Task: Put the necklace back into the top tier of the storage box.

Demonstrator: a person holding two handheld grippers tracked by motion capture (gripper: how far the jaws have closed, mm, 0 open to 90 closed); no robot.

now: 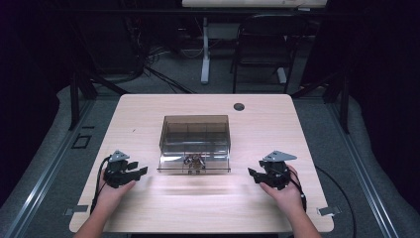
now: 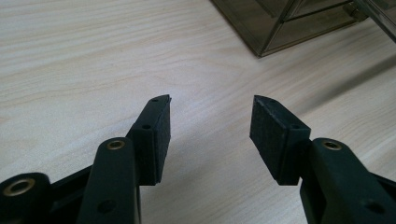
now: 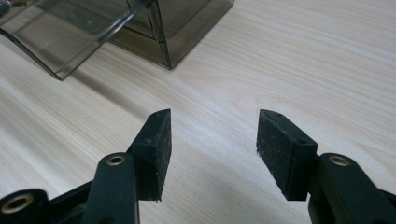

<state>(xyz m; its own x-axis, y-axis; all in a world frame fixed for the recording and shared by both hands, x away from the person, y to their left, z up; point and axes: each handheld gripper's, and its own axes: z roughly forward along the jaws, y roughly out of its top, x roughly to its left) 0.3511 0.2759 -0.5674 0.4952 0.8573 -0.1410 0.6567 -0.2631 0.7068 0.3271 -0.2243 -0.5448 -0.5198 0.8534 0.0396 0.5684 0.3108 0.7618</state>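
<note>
A smoky transparent plastic box (image 1: 194,136) with inner compartments stands mid-table, its front drawer or flap (image 1: 194,162) pulled out toward me with small brownish items (image 1: 193,160) inside. My left gripper (image 1: 140,170) rests on the table to the box's left, open with nothing between its fingers (image 2: 159,135). My right gripper (image 1: 251,173) rests to the box's right, also open and empty, its pads (image 3: 279,149) apart. A corner of the box (image 2: 285,23) appears in the left gripper view, and the box corner (image 3: 177,28) with its clear flap (image 3: 60,44) in the right gripper view.
The light wood table (image 1: 148,208) has a round cable hole (image 1: 239,106) at the back. Tape marks (image 1: 329,210) sit at the front corners. A black chair (image 1: 262,47) and a desk leg (image 1: 205,49) stand beyond the far edge.
</note>
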